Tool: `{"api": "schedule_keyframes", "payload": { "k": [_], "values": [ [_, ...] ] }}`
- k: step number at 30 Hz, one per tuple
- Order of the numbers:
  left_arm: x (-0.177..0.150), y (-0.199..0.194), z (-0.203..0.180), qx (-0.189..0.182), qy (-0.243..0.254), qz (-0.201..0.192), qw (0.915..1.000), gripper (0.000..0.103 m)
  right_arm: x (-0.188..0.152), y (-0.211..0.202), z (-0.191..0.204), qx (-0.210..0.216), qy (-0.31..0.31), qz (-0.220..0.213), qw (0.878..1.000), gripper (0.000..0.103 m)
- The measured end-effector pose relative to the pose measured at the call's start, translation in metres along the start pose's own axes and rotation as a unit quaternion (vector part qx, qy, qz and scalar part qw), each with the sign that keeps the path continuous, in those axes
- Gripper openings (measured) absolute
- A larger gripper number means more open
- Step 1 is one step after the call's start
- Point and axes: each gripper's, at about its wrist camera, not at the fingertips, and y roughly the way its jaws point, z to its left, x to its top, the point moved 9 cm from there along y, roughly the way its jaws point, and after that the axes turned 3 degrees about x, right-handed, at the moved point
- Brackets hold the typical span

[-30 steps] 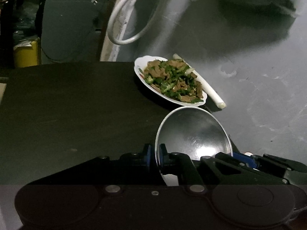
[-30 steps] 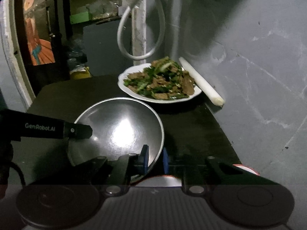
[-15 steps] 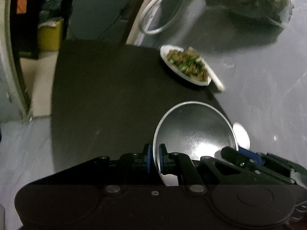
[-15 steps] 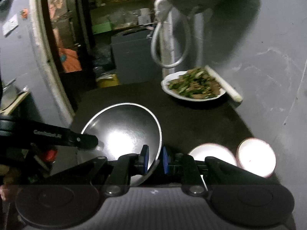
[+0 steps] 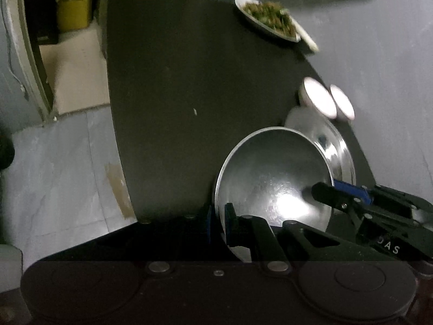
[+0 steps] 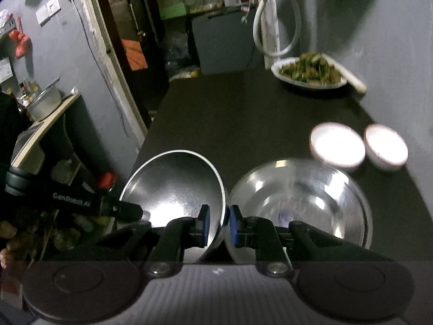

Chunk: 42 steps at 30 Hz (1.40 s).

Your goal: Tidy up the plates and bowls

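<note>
**Left wrist view: steel bowl being carried by both grippers toward its twin**

Left wrist view is showing the left gripper point(image 5: 218, 223) pinching the near rim of a steel bowl point(image 5: 273, 178), its blue pads closed on the thin edge. The right gripper point(image 6: 219, 224) is doing the same on the opposite rim, seen in the right wrist view, so the bowl is hanging tilted between the two tools above the dark table point(image 5: 176, 81).

A second steel bowl point(image 6: 303, 203) is sitting on the table just beside the carried one, with two small white bowls point(image 6: 337, 145) near it and a plate of food point(image 6: 308, 74) well apart at the far end.

The step in hand appears to be nesting the carried bowl into the resting one. The next move is likely calling for levelling it, centring it over the second bowl, lowering gently, then letting both grips go together.
</note>
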Motion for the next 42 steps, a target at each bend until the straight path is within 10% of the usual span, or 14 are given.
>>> {"api": "schedule_keyframes", "payload": {
  "k": [23,34,42],
  "values": [
    [-0.011,-0.001,-0.011,0.006,0.042,0.044,0.9981,0.022,-0.057,-0.016,-0.002,0.028,0.06,0.083,0.994,0.021],
    [0.016,-0.018,0.0,0.033,0.022,-0.008,0.9992,0.072,-0.052,-0.034,-0.018,-0.002,0.083,0.055,0.995,0.057],
    [0.045,-0.017,-0.006,0.058,0.039,-0.039,0.9968,0.091,-0.04,-0.05,-0.044,-0.042,0.103,0.011,0.994,0.092]
  ]
}}
